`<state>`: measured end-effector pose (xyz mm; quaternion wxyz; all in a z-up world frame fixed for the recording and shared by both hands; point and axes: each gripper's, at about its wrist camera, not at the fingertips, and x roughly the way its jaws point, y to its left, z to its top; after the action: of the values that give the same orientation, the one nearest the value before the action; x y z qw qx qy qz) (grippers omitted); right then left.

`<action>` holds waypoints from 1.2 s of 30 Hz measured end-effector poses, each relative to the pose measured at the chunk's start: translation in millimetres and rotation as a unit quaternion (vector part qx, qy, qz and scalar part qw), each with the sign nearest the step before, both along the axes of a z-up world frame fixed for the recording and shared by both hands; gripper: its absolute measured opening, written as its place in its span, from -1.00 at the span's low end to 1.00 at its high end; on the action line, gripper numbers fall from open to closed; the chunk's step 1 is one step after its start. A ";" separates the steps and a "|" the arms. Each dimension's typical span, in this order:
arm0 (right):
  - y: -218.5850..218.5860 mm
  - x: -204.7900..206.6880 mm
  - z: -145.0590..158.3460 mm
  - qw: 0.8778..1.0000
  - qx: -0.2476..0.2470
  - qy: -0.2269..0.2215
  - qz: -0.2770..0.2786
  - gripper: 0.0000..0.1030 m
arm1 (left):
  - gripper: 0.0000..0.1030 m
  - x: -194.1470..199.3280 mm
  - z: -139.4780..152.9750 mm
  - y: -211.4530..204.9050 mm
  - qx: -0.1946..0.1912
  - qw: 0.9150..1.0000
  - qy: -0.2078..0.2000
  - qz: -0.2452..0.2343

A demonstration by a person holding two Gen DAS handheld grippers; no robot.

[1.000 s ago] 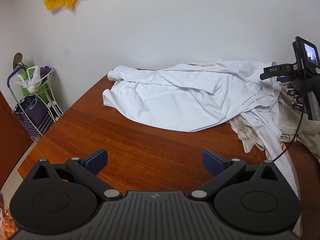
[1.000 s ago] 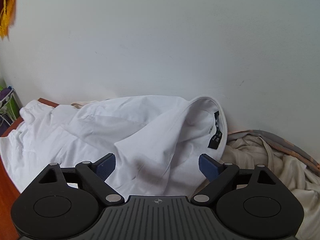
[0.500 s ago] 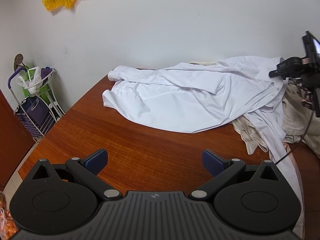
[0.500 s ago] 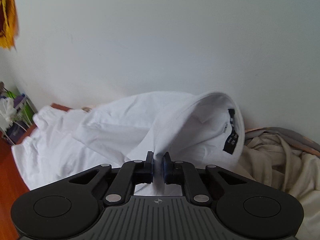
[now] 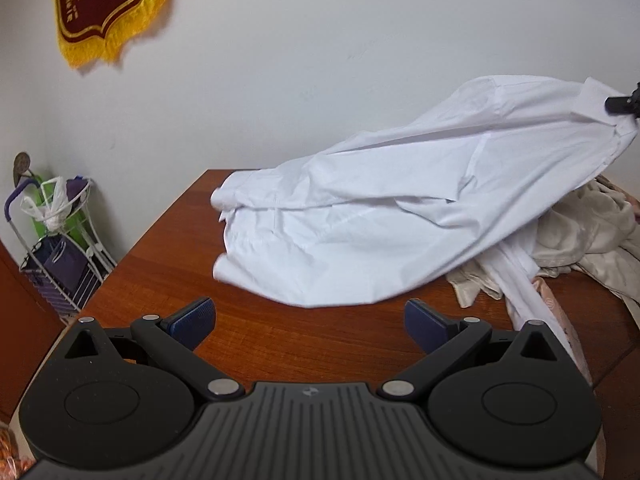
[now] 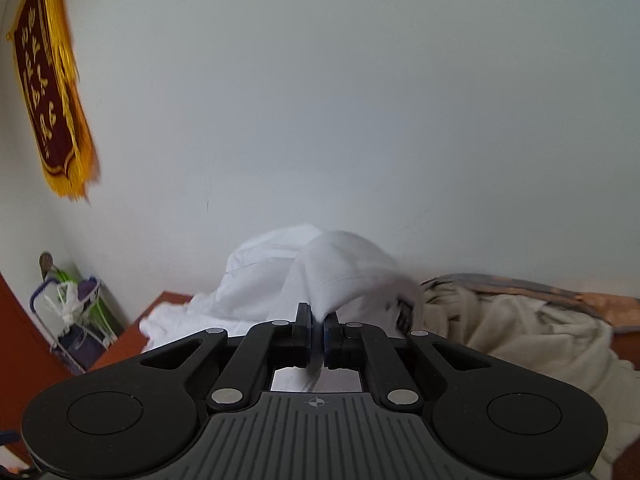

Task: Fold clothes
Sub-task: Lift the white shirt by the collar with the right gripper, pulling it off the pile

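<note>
With the white shirt (image 5: 380, 232) pinched at its collar end in the right gripper (image 6: 317, 338) and raised toward 2 o'clock, its hem trailing on the table (image 5: 168, 264), the cloth is best lifted steadily, while the left gripper (image 5: 308, 316), spread and empty, is kept ready near 6 o'clock.

The left wrist view looks low across the tabletop (image 5: 168, 264) toward the wall, well back from the white shirt (image 5: 380, 232). The right wrist view sits higher and close against that shirt (image 6: 280, 280), tilted upward. Both share the shirt, the pennant (image 5: 104, 8) and the corner rack (image 5: 60, 240).
</note>
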<state>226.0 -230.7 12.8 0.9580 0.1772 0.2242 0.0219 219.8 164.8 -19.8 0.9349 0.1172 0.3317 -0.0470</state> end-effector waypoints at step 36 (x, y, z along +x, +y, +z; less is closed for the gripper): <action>-349.2 -368.1 26.6 0.928 -0.052 0.037 -0.367 -0.85 | 0.99 -154.2 -36.2 -280.6 -0.030 0.994 0.040 -0.100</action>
<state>-142.1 -579.9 39.4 0.8980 0.1973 0.1794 -0.3499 65.6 -115.8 -56.0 0.9147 0.1199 0.3536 -0.1546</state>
